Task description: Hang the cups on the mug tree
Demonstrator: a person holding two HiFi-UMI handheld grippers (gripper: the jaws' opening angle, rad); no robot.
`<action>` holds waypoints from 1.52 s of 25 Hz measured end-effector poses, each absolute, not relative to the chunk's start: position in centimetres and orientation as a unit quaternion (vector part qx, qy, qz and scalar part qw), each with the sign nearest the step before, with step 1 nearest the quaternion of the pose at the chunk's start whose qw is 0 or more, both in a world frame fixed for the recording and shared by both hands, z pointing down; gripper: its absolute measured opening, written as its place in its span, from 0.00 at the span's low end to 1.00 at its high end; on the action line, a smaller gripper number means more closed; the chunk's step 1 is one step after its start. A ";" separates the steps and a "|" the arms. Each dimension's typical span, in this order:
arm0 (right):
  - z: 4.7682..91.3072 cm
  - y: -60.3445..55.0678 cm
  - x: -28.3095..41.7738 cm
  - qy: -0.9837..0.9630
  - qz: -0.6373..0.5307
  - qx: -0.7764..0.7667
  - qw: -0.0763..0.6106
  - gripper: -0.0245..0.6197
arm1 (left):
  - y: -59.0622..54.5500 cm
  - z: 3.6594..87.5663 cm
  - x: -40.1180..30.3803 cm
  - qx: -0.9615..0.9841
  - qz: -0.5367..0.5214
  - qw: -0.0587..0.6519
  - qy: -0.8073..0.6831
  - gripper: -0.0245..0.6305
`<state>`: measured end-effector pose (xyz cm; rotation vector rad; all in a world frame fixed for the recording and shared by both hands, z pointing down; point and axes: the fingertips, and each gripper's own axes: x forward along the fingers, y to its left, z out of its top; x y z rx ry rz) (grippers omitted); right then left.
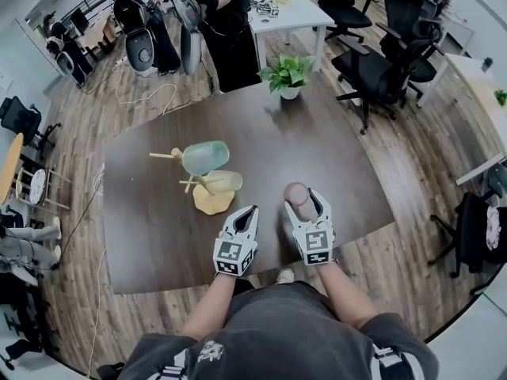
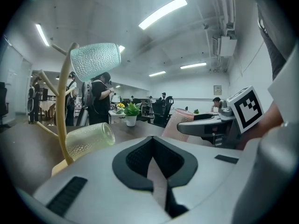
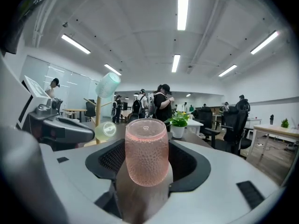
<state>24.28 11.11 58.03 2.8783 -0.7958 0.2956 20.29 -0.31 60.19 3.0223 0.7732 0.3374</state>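
Setting: open-plan office. Black swivel chairs point(image 1: 372, 74) stand around white desks point(image 1: 289, 14). Wood-plank floor point(image 1: 412, 165) with loose cables point(image 1: 142, 97). Strip ceiling lights point(image 3: 182, 6) overhead. Several people point(image 1: 226, 22) stand among the desks. A potted plant point(image 1: 287, 76) sits on the dark worktop point(image 1: 158, 236).

Left tongs point(image 1: 251, 211) shut, right tongs point(image 1: 306, 202) on cup point(image 1: 295, 191)

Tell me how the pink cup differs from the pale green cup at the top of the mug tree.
The pink cup is clamped in the right hand-held gripper; the pale green cup hangs on an upper peg of the mug tree. The pink cup stands roughly upright, while the pale green cup lies tilted on its side. Both are dimpled and translucent.
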 end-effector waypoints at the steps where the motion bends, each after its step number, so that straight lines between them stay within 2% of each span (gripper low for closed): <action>1: 57.4 10.7 23.9 -0.264 0.092 0.957 0.072 0.51 | -0.7 60.0 19.9 0.963 0.107 0.003 0.247 0.05; 9: 53.3 6.9 21.4 -0.254 0.055 0.962 0.084 0.51 | -4.7 57.9 18.3 0.964 0.089 -0.005 0.252 0.05; 30: 48.7 -5.7 15.0 -0.274 0.021 0.961 0.033 0.51 | -18.0 56.5 11.9 0.972 0.082 0.014 0.222 0.05; 38: 46.6 -12.0 14.2 -0.296 -0.015 0.954 0.041 0.51 | -22.7 56.6 10.1 0.975 0.082 0.017 0.208 0.05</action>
